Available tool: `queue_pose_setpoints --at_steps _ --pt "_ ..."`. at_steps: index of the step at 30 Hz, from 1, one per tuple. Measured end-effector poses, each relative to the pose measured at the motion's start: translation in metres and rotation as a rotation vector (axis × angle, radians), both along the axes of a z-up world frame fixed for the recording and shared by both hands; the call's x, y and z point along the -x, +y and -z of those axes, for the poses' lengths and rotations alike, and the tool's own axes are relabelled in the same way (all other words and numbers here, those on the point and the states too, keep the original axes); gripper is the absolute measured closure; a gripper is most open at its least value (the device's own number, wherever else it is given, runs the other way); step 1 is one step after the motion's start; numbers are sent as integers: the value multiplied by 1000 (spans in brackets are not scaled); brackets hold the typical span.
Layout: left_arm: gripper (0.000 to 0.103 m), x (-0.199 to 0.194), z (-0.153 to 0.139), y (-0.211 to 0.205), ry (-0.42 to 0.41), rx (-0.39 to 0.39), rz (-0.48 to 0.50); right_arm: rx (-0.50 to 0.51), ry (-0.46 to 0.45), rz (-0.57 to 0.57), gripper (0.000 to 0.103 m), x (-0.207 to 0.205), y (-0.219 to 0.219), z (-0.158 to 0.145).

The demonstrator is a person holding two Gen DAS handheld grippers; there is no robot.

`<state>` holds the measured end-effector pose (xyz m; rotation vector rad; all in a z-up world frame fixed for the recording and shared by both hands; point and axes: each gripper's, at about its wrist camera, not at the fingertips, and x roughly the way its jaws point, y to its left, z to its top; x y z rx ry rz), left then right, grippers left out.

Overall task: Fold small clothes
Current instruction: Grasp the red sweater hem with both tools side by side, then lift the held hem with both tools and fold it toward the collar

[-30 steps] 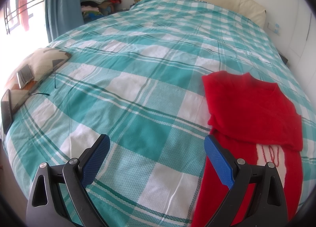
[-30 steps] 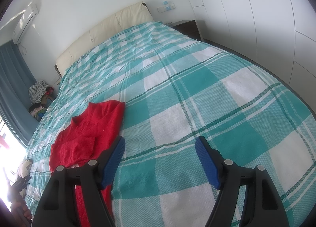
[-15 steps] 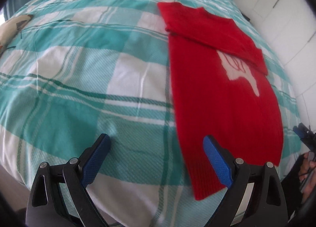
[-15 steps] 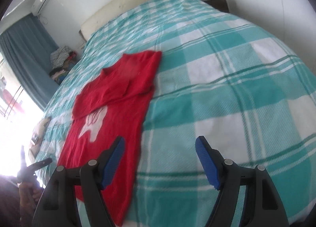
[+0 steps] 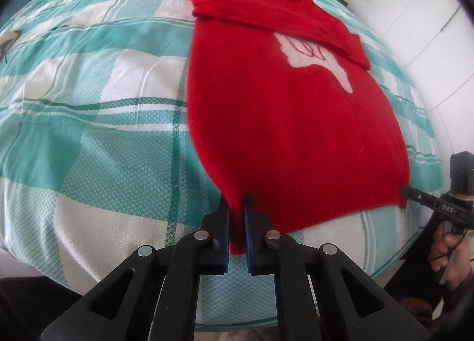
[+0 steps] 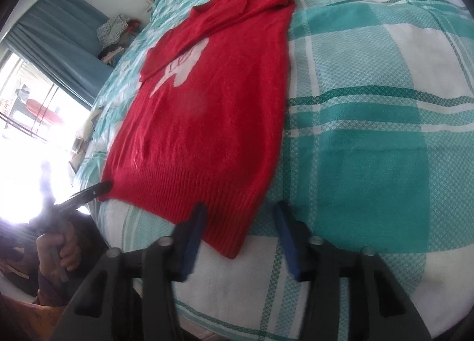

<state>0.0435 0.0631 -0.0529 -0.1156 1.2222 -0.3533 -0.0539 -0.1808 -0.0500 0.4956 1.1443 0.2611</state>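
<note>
A red knit sweater (image 5: 281,110) with a white motif lies flat on the bed, sleeves folded across its chest; it also shows in the right wrist view (image 6: 213,98). My left gripper (image 5: 236,207) is shut on the sweater's near left hem corner. My right gripper (image 6: 240,216) is open, its blue pads either side of the near right hem corner, partly closed. In the left wrist view the right gripper's tip (image 5: 414,193) touches the far hem corner. In the right wrist view the left gripper's tip (image 6: 89,191) sits at the other hem corner.
The bed has a teal and white checked cover (image 5: 97,110), also in the right wrist view (image 6: 370,133). The bed's near edge lies just under both grippers. A blue curtain (image 6: 59,44), a window and a pile of clothes (image 6: 115,35) stand at the far left. White wardrobe doors (image 5: 429,9) stand at the right.
Both grippers have moved down to the sweater's hem. My left gripper has shut on the left hem corner. My right gripper has narrowed around the right hem corner.
</note>
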Motion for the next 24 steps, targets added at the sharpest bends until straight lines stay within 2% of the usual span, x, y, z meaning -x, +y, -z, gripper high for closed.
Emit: queue_pose_setpoints --at_steps 3,7,11,14,17,22,24 --pt "99 -17 -11 3 14 82 -33 1 -27 15 99 1 -7 -15" --pt "99 -80 -44 -1 -18 195 -64 6 -143 46 99 -22 -19 -57" --pt "99 -174 -75 -17 -83 234 -99 56 -276 83 99 -85 -33 -96" --pt "99 -246 -79 -33 -83 248 -130 73 -324 117 99 -148 -42 -109" --pt "99 -312 -67 -45 -78 210 -159 67 -314 165 99 -214 -59 -105" --pt "99 -402 -30 -63 -38 183 -239 33 -246 237 99 -307 -81 -67" --pt "94 -398 -22 -48 -27 186 -253 -7 -223 262 99 -328 -89 -48"
